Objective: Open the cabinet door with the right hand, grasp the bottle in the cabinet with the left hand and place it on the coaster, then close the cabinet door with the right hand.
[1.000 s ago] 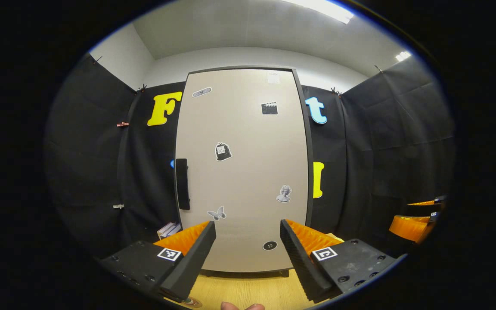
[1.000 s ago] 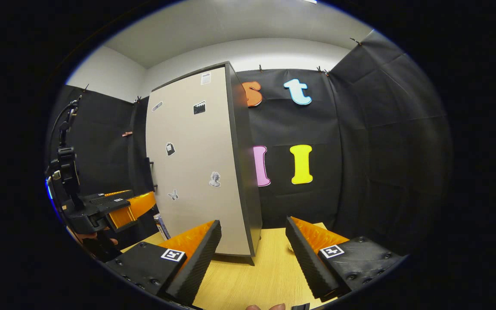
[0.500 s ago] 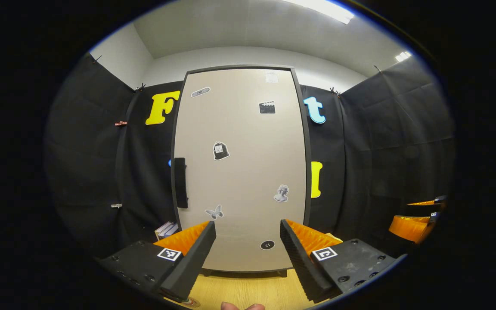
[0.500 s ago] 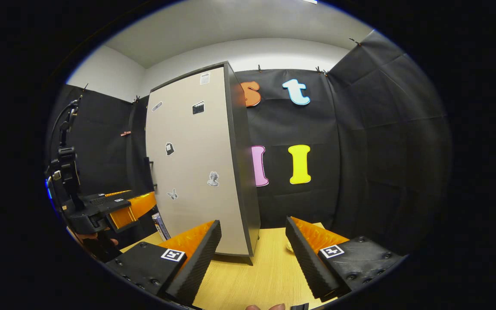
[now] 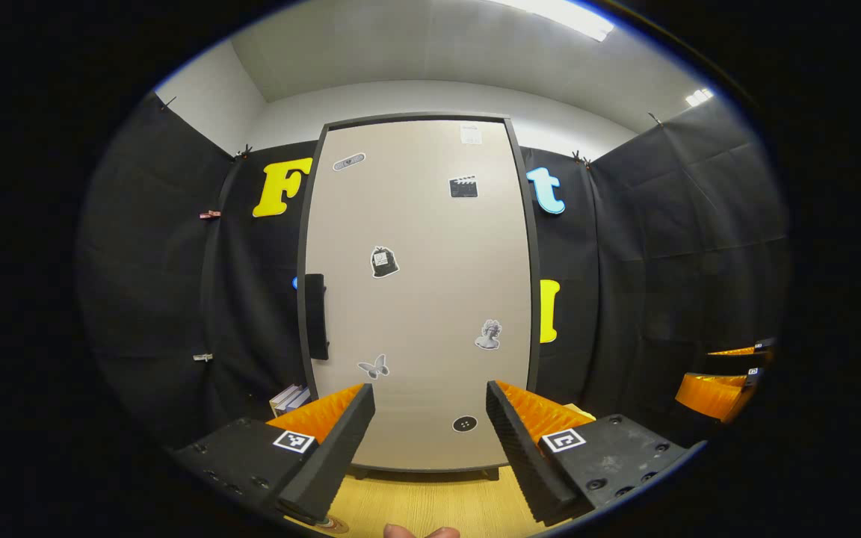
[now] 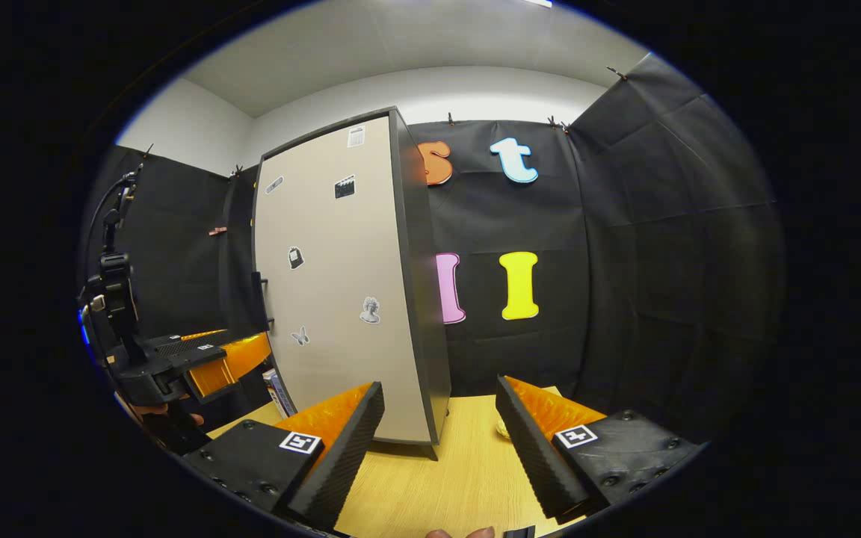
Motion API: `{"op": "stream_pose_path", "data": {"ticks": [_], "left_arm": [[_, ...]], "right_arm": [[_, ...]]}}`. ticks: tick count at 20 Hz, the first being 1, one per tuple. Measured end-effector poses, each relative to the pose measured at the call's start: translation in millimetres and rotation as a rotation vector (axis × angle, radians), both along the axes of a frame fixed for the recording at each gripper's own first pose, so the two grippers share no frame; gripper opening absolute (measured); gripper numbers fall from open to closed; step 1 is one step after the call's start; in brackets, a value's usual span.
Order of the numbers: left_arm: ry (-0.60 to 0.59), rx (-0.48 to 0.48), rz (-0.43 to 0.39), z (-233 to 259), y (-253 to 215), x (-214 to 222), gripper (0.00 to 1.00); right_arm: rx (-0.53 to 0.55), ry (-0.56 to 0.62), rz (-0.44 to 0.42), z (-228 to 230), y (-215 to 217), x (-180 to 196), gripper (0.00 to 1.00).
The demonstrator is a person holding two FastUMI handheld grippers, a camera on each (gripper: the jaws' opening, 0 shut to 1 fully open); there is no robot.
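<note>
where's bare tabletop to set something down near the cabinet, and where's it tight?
Free: the wooden tabletop in front of the cabinet, between the cabinet's foot and the right gripper. Tight: the cabinet's left side, where books stand against it and the left gripper hangs close.

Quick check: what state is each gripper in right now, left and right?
Left gripper: jaws open, holding nothing, facing the closed cabinet door.
Right gripper: jaws open, holding nothing, above the table beside the cabinet.
</note>
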State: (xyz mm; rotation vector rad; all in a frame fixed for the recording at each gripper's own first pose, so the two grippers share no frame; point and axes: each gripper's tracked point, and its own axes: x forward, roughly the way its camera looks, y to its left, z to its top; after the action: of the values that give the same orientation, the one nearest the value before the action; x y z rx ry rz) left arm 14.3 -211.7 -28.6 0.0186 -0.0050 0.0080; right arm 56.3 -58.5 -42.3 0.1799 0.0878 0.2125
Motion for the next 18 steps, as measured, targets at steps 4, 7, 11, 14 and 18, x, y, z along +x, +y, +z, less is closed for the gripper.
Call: {"op": "stream_pose_path", "data": {"ticks": [4, 7, 11, 14, 18], "left_arm": [[0.002, 0.001, 0.001, -0.9, 0.1, -0.6, 0.95], [0.004, 0.002, 0.001, -0.7, 0.1, 0.1, 0.95], [0.005, 0.002, 0.001, -1.3, -0.1, 0.6, 0.95], [0.005, 0.004, 0.000, -1.9, -0.9, 0.8, 0.95], [0.006, -0.002, -0.003, -2.5, -2.0, 2.1, 0.95]], "right_arm": [[0.000, 0.001, 0.000, -0.5, 0.3, 1.0, 0.98], [0.003, 0.003, -0.001, -0.6, 0.5, 0.7, 0.98], [0.001, 0.001, 0.002, -0.6, 1.6, 1.4, 0.98], [-0.002, 0.002, 0.000, -1.5, 1.4, 0.1, 0.98], [0.000, 0.004, -0.006, -2.4, -0.6, 2.0, 0.98]]}}
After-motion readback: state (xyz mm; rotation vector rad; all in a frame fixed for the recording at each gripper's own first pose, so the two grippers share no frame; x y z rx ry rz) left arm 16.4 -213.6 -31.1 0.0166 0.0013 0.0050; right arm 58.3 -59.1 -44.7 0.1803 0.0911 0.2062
